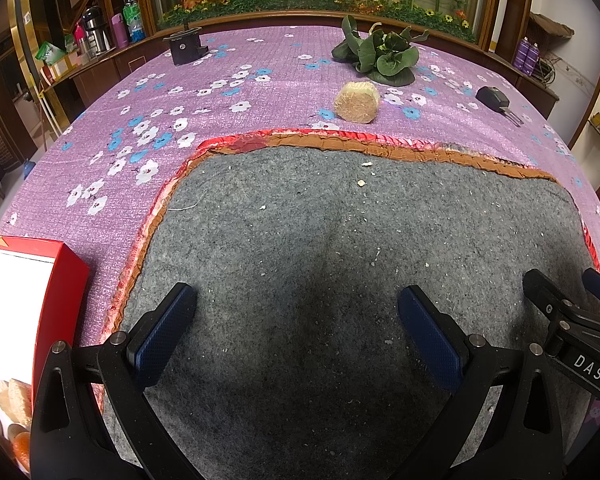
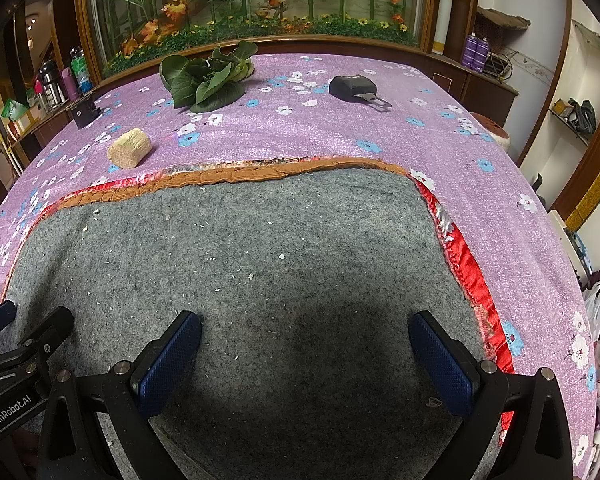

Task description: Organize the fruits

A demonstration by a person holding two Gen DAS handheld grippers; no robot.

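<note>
Over the grey felt mat (image 1: 300, 280), the left gripper (image 1: 298, 320) and the right gripper (image 2: 304, 344) both hover, jaws spread wide and holding nothing. At far left sits a red box (image 1: 56, 296), fruit pieces (image 1: 14, 400) visible in its near end. Beyond the mat on the purple cloth (image 2: 300, 136) lie a tan cylinder (image 2: 129, 153), leafy greens (image 2: 208, 80) and a car key (image 2: 356, 89).

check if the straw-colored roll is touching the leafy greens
Apart. The right wrist view shows the straw-colored roll and the leafy greens separated by a clear strip of purple tablecloth.
</note>
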